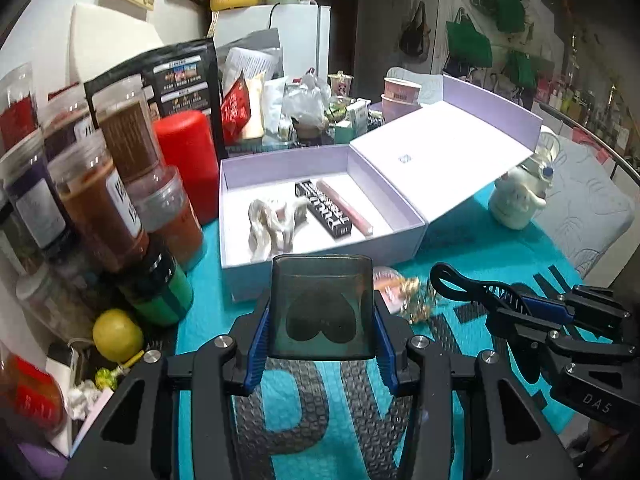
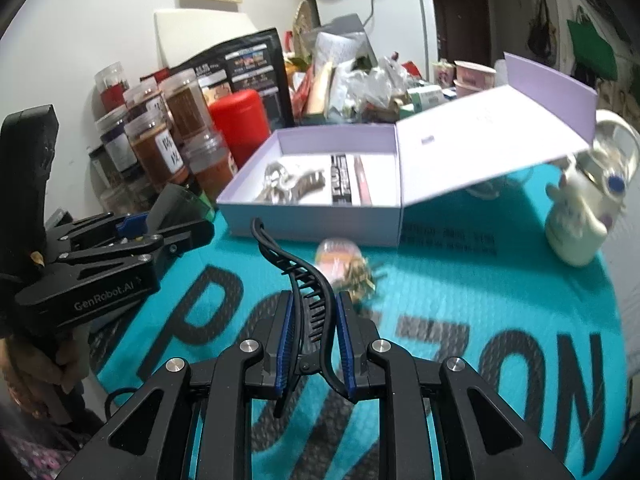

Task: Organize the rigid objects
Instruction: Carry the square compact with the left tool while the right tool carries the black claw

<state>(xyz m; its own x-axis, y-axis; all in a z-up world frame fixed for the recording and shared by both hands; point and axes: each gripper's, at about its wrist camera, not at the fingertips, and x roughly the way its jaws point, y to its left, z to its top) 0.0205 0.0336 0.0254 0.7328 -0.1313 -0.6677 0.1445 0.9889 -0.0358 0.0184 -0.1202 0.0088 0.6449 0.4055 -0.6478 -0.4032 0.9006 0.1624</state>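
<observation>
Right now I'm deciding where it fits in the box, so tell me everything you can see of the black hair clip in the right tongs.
The black hair clip is a long, curved, glossy piece that looks like plastic, with a row of comb teeth along its inner side and a small loop at its far tip. It is pinched between the blue pads of the right tongs, raised above the teal mat, its tip pointing toward the open lilac box. Only the pads touch it.
</observation>
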